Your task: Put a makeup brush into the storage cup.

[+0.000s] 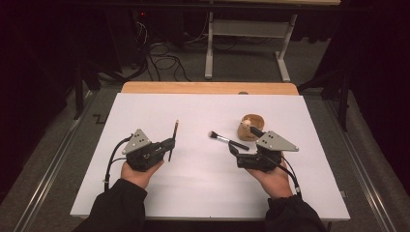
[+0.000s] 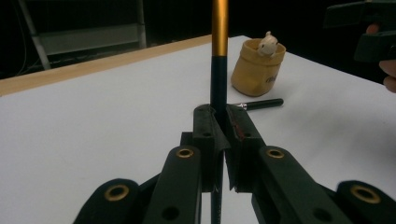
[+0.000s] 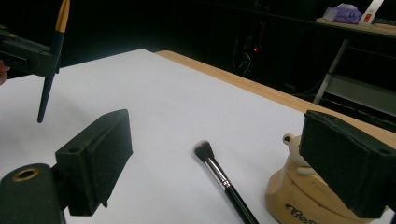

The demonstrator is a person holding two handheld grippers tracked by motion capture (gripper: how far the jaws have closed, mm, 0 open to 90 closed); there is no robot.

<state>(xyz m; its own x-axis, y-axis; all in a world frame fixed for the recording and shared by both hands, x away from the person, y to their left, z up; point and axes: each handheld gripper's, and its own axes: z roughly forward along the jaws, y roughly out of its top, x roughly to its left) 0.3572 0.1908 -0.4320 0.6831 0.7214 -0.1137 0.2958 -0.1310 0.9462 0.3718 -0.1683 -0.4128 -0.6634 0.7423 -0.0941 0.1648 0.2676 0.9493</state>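
My left gripper [image 1: 169, 144] [image 2: 218, 115] is shut on a thin black brush handle with a gold band [image 1: 174, 135] [image 2: 219, 42], holding it upright above the white sheet. A black makeup brush [image 1: 223, 139] [image 3: 219, 175] lies flat on the sheet, bristles pointing to the left. Just right of it stands a tan pot [image 1: 251, 126] [image 2: 258, 70] [image 3: 292, 198] with a small pale object inside. My right gripper [image 1: 243, 141] [image 3: 219, 163] is open, its jaws standing wide to either side of the lying brush's handle end, one jaw close in front of the pot.
A white sheet [image 1: 193, 183] covers the wooden table [image 1: 208, 88]. Beyond the table's far edge are cables on the floor and a grey table frame [image 1: 246, 43]. The surroundings are dark.
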